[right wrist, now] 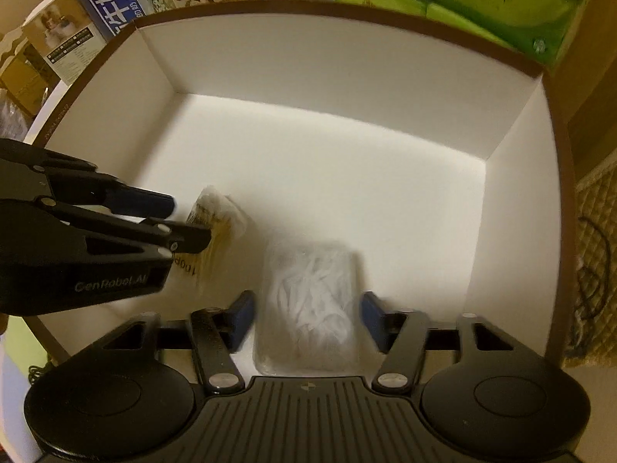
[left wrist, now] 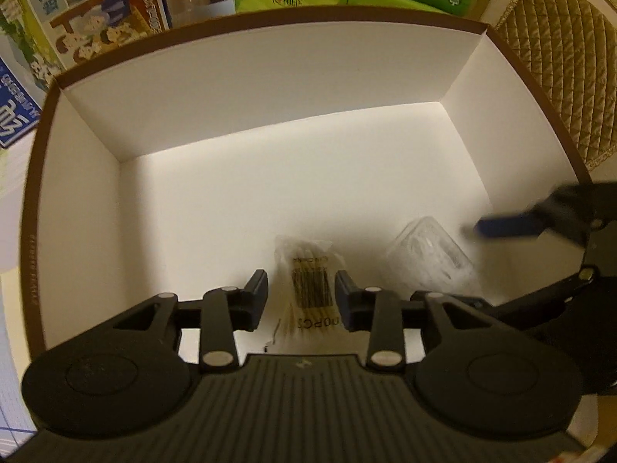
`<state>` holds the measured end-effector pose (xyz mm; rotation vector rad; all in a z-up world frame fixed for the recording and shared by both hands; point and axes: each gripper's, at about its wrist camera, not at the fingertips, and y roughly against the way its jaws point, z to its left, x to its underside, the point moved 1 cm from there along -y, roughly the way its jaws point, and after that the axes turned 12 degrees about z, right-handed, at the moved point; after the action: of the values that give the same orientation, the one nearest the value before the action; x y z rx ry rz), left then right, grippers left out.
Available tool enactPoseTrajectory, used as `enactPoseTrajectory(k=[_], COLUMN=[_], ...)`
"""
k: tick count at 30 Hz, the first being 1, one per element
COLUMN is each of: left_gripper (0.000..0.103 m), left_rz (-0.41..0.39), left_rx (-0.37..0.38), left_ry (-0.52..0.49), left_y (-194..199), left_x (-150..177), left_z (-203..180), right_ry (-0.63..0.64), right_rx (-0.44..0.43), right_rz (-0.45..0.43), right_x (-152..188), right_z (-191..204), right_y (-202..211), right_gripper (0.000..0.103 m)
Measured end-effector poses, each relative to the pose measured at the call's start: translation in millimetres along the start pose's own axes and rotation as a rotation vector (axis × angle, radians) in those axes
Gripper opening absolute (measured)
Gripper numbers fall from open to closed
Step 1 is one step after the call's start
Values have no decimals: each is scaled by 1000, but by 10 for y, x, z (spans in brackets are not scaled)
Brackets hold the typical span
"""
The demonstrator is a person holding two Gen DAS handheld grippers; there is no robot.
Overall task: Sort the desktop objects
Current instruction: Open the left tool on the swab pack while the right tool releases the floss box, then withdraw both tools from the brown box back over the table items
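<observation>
Your left hand-held gripper (left wrist: 301, 297) points steeply down into the white box (left wrist: 270, 77), its jaws narrowly parted with the bag of cotton swabs (left wrist: 308, 289) lying between them on the box floor — the pads stand just clear of the bag on either side, so nothing is pinched. To its right, your right hand-held gripper (right wrist: 306, 318) hangs with its jaws set wide, and the clear plastic packet (right wrist: 308, 301) lies flat between the blue pads, again untouched by either one. Both things look delivered into the box, just beside each other near its front wall. The risk from here is in the withdrawal: the left jaws leave little room, so if you lift at a tilt a pad could catch the loose film of the swab bag and drag it up or out. The two grippers are also near each other, and a sideways move could knock them together or shove the packet against the bag. What you cannot read well: the near ends of both things are cut off behind each gripper body, the packet's contents are a pale blur, the right gripper's tip is smeared in the left view, and the desk under the box hardly shows.
</observation>
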<state>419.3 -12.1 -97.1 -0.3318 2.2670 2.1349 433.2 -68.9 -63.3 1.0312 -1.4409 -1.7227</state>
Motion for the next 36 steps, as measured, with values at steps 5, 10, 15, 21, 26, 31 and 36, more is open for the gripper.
enactPoseTrajectory(k=[5,10,15,21,26,31,36], left_gripper=[68,77,81,84,84,85,85], left_rz=[-3,-11,-39,-97,-129,-152,-179], left_rx=[-28,-37,-42,-72,-65,-87,-82], left_ry=[8,0,10,-20,-29,-40,-44], left_y=[103,236,402,686,877,1027,1192], left_x=[71,159,251,424,578,751,952], left_z=[33,80,113,88,105,99,99], right_ry=[-9,6,12,15,6,-3,-7], right_rx=[-25,-22,24,45,40,32,32], right_rz=[-19,-28,-54,-110,-137,-159,-188], right_x=[42,109,185,303,400,528,688], right_z=[16,75,175,282,334,403,505], right_y=[90,131,236,455,601,737,879], right_gripper=[89,96,98,101,101,101,101])
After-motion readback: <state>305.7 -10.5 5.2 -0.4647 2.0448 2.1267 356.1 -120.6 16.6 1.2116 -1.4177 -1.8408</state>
